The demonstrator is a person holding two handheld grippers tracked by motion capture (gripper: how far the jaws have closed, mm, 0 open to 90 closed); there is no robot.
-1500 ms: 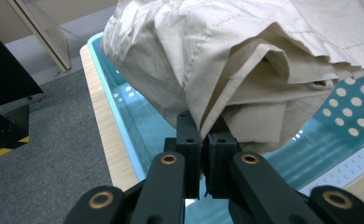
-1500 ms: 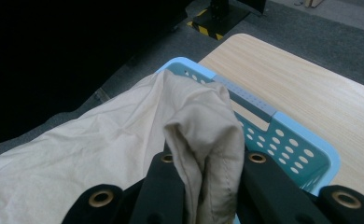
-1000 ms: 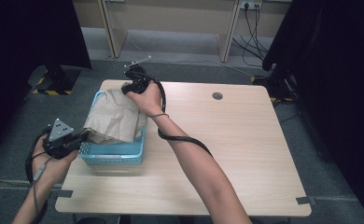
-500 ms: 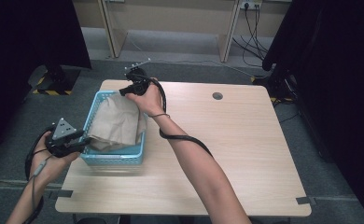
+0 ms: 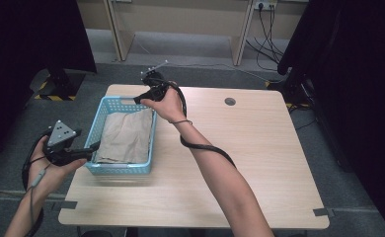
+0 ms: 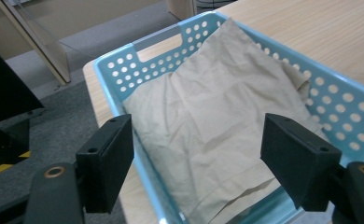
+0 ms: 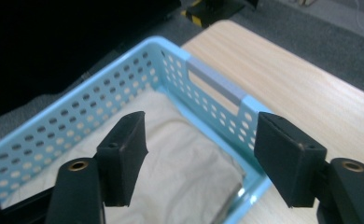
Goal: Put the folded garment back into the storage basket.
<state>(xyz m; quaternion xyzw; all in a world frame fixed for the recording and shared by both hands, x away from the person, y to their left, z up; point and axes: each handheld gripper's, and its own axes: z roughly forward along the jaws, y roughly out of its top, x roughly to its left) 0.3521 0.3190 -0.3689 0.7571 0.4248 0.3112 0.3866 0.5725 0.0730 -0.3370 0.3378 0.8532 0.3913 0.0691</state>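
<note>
Over the basket: both grippers are hanging apart at opposite ends, jaws just having been opening, nothing between them.
Left gripper (image 5: 89, 149): is standing wide open at the near end of the basket (image 5: 96, 129), its pads clear of the cloth (image 5: 126, 136) below and ahead of it.
Right gripper (image 5: 142, 98): is also gaping, hovering above the far rim by the handle slot, the cloth lying beneath and in front of its jaws.
Cloth: is resting flat inside the basket, spread from end to end, one near corner lying loose by the left gripper.
Step in hand: looks like letting go after laying the cloth in; judged nearly finished.
Doing it well: lifting both grippers straight up and away before swinging aside, so no pad is snagging a fold or dragging an edge over the rim.
Materials: the cloth is beige, thin, creased and limp; the basket is pale blue plastic, rectangular, its walls pierced with round holes; the table (image 5: 259, 163) is smooth light wood grain.
</note>
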